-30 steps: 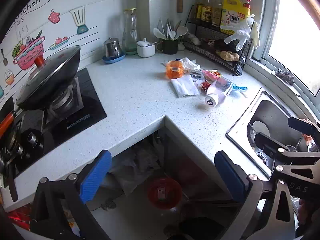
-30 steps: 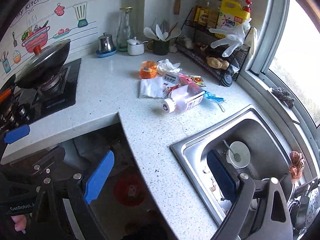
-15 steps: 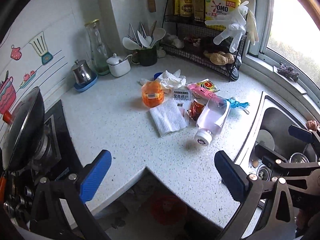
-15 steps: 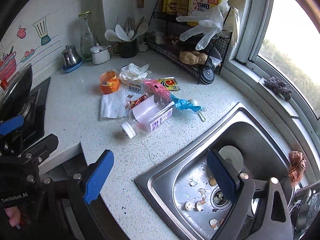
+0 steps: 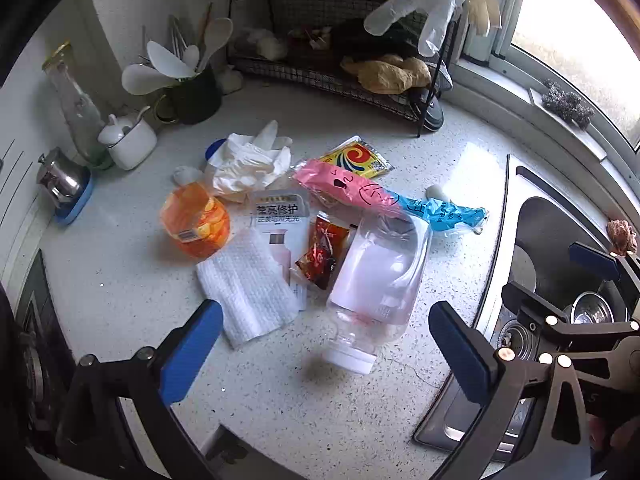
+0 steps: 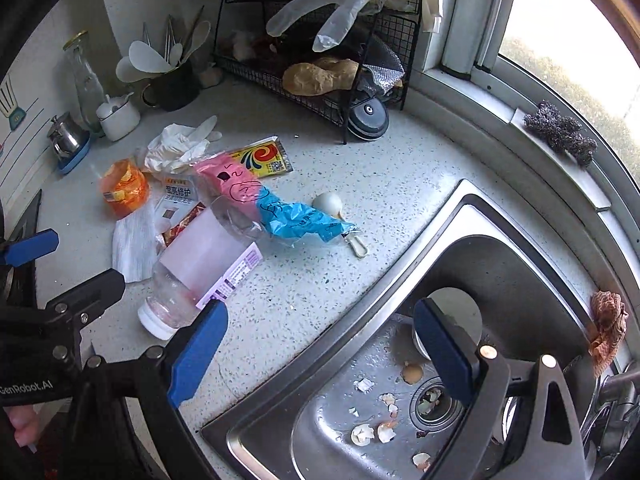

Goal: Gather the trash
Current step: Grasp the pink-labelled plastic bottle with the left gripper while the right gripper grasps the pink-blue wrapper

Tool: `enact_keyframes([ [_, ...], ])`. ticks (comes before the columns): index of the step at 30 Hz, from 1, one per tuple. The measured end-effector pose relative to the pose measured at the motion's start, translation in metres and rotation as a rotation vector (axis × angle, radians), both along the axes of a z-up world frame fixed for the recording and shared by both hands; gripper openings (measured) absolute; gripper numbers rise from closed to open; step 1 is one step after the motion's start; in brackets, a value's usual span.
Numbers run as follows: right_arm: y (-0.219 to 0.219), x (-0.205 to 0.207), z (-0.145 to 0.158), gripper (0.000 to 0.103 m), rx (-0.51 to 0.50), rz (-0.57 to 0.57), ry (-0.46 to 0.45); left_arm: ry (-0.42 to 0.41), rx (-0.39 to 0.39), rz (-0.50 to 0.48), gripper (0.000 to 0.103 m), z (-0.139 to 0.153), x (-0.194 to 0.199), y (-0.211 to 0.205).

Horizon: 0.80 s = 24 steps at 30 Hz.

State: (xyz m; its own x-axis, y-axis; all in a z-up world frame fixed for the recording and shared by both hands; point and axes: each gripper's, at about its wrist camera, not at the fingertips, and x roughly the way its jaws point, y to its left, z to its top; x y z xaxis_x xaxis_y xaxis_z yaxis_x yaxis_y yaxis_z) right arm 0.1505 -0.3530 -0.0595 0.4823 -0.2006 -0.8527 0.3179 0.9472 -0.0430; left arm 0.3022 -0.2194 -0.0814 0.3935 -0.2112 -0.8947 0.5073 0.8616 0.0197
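A heap of trash lies on the speckled counter: a clear plastic bottle (image 5: 376,280) (image 6: 200,264) on its side with a white cap, an orange cup (image 5: 195,220) (image 6: 124,190), a white paper towel (image 5: 248,292), a red sachet (image 5: 323,254), a pink and blue wrapper (image 5: 384,200) (image 6: 280,216), a yellow packet (image 5: 356,158) and a crumpled white glove (image 5: 248,160). My left gripper (image 5: 326,354) hangs open just in front of the bottle's cap. My right gripper (image 6: 320,344) is open over the sink's rim, right of the bottle.
The steel sink (image 6: 500,264) holds eggshell bits (image 6: 376,432) and a white dish. A black wire rack (image 5: 340,76) with gloves, a mug of spoons (image 5: 192,92), a glass bottle and a sugar pot stand at the back. The stove edge lies at the far left.
Both grippers have moved forward and closer to the trash heap. The stove and the counter's front edge have slid out of view; the bottle now lies right before the left gripper.
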Motion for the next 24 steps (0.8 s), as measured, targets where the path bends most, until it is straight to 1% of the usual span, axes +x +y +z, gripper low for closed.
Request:
enact_keyframes([
  [5,-0.025,0.007,-0.016,0.094,0.029,-0.059,0.037,0.065,0.028,-0.088,0.102,-0.022,0.013,-0.028],
  [12,-0.048,0.010,-0.036,0.094,0.060,-0.121,0.084,0.129,0.066,-0.160,0.102,-0.051,0.026,-0.052],
  [13,-0.050,0.009,-0.038,0.094,0.058,-0.127,0.088,0.139,0.067,-0.163,0.101,-0.055,0.027,-0.054],
  [15,-0.052,0.009,-0.041,0.094,0.054,-0.140,0.100,0.163,0.063,-0.168,0.094,-0.063,0.028,-0.056],
  [17,-0.054,0.010,-0.043,0.094,0.051,-0.150,0.104,0.188,0.059,-0.171,0.084,-0.070,0.029,-0.059],
  [19,-0.056,0.009,-0.045,0.094,0.064,-0.150,0.105,0.199,0.058,-0.175,0.082,-0.075,0.030,-0.061],
  [20,-0.056,0.008,-0.045,0.094,0.065,-0.153,0.109,0.209,0.054,-0.180,0.075,-0.078,0.030,-0.062],
  [21,-0.057,0.008,-0.046,0.094,0.062,-0.152,0.112,0.222,0.048,-0.184,0.073,-0.079,0.030,-0.063],
  [24,-0.057,0.006,-0.044,0.094,0.048,-0.149,0.115,0.219,0.029,-0.190,0.072,-0.078,0.024,-0.064],
])
